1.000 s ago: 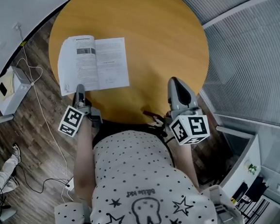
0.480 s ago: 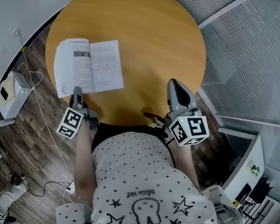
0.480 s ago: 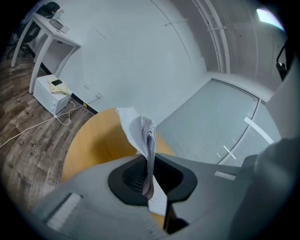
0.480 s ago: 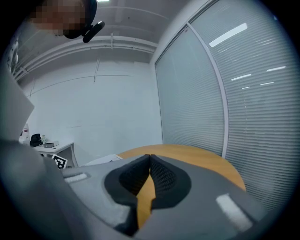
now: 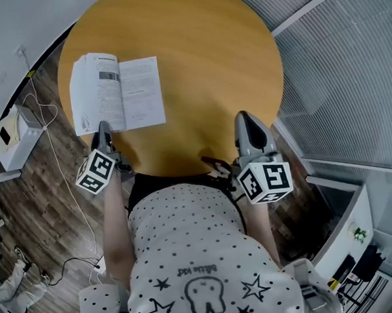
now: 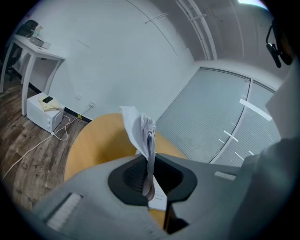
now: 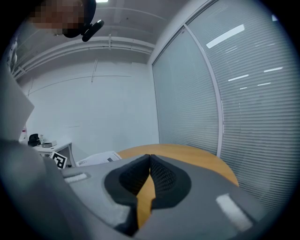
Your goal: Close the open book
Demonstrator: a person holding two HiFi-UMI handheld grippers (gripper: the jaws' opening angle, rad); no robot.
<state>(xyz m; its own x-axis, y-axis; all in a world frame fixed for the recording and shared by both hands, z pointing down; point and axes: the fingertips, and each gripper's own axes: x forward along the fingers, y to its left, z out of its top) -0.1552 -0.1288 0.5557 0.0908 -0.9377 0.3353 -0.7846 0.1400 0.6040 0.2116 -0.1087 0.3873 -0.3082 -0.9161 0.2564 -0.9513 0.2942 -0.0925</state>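
Head view: the open book lies near the round table's left edge, the left gripper at its near corner and the right gripper well apart. Left gripper view: jaws clamp a thin sheaf of pages, which may slip or tear if swung hard; a white box sits on the floor. Right gripper view: jaws together, empty; nothing blocks the book.

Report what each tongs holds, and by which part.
Left tongs pinch left-hand pages of the open book at their near edge. Right tongs: shut, empty.
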